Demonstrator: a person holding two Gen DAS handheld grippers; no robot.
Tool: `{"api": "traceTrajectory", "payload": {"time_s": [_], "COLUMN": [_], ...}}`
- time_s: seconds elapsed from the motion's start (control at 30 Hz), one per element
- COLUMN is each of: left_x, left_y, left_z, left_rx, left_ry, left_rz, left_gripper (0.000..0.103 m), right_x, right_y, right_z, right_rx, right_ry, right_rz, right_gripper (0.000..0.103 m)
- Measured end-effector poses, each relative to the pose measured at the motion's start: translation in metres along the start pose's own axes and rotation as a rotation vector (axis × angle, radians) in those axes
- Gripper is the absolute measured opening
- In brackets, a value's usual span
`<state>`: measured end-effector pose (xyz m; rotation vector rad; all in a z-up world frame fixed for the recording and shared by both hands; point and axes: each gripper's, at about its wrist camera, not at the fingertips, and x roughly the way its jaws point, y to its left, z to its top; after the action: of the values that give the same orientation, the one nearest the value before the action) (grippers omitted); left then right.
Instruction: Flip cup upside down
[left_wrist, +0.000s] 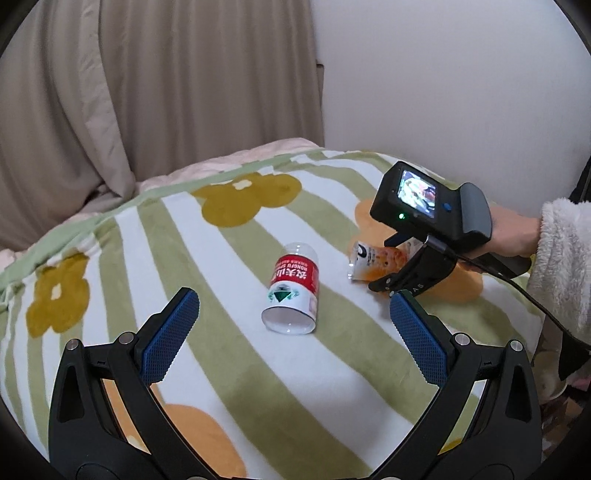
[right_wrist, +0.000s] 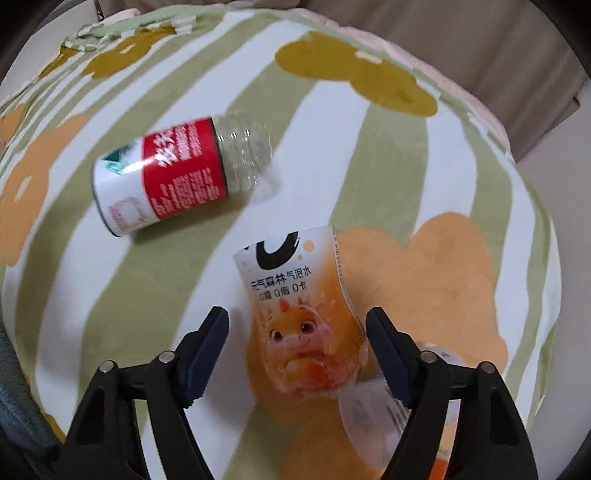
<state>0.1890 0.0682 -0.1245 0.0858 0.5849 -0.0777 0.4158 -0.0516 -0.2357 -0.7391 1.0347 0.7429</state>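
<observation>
Two cups cut from plastic bottles lie on their sides on a striped flowered blanket (left_wrist: 229, 236). The red-and-white labelled cup (left_wrist: 293, 290) lies mid-blanket, open end toward my left gripper; it also shows in the right wrist view (right_wrist: 173, 177). The orange labelled cup (right_wrist: 306, 317) lies between the fingers of my right gripper (right_wrist: 297, 350), which is open around it with gaps on both sides. In the left wrist view this cup (left_wrist: 373, 264) sits under the right gripper (left_wrist: 391, 284). My left gripper (left_wrist: 291, 317) is open, empty, just short of the red cup.
A beige curtain (left_wrist: 129, 92) and a white wall (left_wrist: 443, 81) stand behind the bed. The blanket's right edge drops off near the person's fleece sleeve (left_wrist: 561, 251). A cable (left_wrist: 535, 299) trails from the right gripper.
</observation>
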Motion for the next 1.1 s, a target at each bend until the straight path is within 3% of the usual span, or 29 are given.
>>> {"api": "traceTrajectory", "payload": {"time_s": [0.07, 0.23, 0.37, 0.5, 0.63, 0.9, 1.1], "left_x": [-0.002, -0.015, -0.034, -0.057, -0.078, -0.109, -0.117], "left_y": [0.002, 0.003, 0.001, -0.004, -0.003, -0.005, -0.005], "left_z": [0.001, 0.005, 0.009, 0.009, 0.001, -0.022, -0.027], "left_rx": [-0.006, -0.015, -0.006, 0.013, -0.013, -0.054, -0.054], "left_ry": [-0.004, -0.031, -0.056, -0.076, -0.086, -0.081, -0.066], "left_rz": [0.0, 0.003, 0.003, 0.009, 0.016, 0.042, 0.056], "left_gripper": [0.103, 0.103, 0.103, 0.103, 0.103, 0.103, 0.103], "right_x": [0.002, -0.008, -0.041, -0.084, -0.108, -0.073, -0.056], "right_y": [-0.001, -0.001, 0.014, 0.047, 0.091, 0.138, 0.144], "right_z": [0.001, 0.004, -0.002, -0.017, -0.045, -0.096, -0.102], "right_rx": [-0.015, -0.027, -0.071, -0.204, -0.341, -0.487, -0.49], "right_ry": [0.011, -0.011, -0.057, -0.075, -0.028, 0.078, 0.023], "right_rz": [-0.022, 0.0, 0.015, 0.008, -0.006, -0.006, -0.072], "right_gripper": [0.058, 0.057, 0.056, 0.056, 0.056, 0.057, 0.062]}}
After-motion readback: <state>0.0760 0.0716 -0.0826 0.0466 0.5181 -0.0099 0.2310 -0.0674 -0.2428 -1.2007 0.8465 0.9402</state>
